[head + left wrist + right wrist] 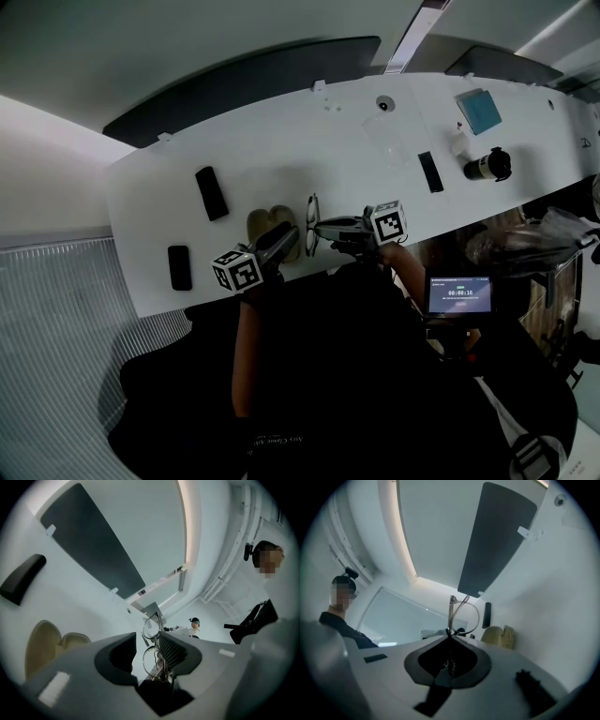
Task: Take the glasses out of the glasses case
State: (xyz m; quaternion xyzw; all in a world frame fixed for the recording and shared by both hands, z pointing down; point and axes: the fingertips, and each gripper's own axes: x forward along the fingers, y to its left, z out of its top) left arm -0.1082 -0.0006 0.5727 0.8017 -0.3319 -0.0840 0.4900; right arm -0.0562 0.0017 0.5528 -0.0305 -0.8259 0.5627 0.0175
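**Trainee:** Where are the glasses (312, 225)?

**Operator:** They are out of the glasses case (273, 232) and held up clear of the table (281, 141). In the head view they stand on edge between my two tools, just to the right of the case. The case lies open on the table, tan lining upward, near the front edge.

**Trainee:** What about the right gripper (450, 632)?

**Operator:** Its jaws are clenched together on the frame of the glasses. In the right gripper view, one lens ring and a side arm rise straight up from the pinched tips. The case shows low and to the right, behind them.

**Trainee:** And the left gripper (146, 638)?

**Operator:** Its jaws stand apart. In the left gripper view, both lenses sit between them, close against the ribbed jaw on the right. A gap shows on the side of the other jaw, so I read this tool as released and not gripping. The case appears low at the left of that view.

**Trainee:** What else is on the table?

**Operator:** A black block (212, 193) lies to the left of the case, apart from it. A black bar (429, 172) and a blue box (479, 111) lie well off to the right.
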